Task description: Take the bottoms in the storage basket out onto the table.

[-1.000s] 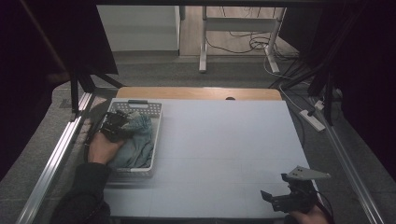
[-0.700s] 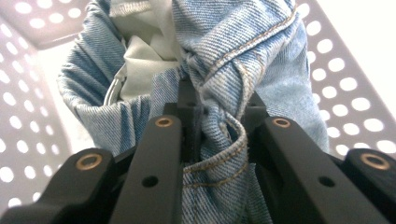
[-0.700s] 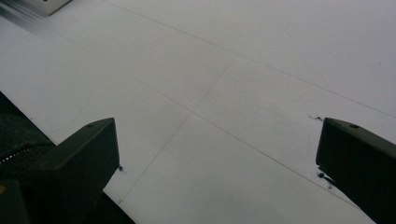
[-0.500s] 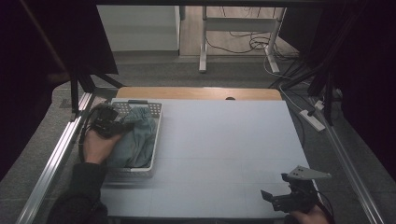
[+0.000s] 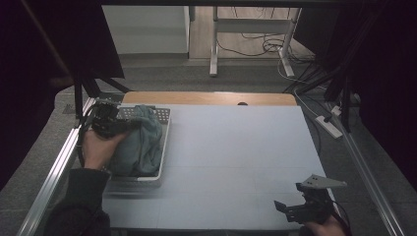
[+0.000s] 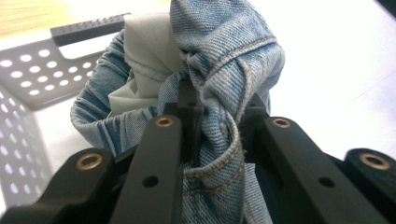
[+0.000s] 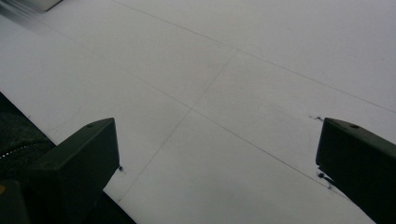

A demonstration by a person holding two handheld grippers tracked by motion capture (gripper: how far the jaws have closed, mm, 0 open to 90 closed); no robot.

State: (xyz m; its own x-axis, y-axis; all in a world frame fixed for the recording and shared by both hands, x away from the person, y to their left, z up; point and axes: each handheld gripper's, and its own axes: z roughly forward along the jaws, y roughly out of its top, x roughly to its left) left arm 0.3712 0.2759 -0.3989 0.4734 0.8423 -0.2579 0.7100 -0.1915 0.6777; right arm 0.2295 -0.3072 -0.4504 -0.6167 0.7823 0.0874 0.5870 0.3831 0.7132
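Left gripper (image 6: 217,116) clamping jeans (image 6: 224,60) (bunched) — over basket (image 6: 32,70)

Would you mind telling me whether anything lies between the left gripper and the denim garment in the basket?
Nothing visible does: the left gripper already has its jaws closed on a bunched fold of the denim garment, over the perforated basket.

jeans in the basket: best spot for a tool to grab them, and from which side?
Grip the bunched fold of the jeans at the top of the heap, coming from above on the basket's left. The denim is crumpled with no flat edge, and that stitched seam ridge stands proud above the rim. The left tool is shut on such a fold; the right tool sits open over the table.
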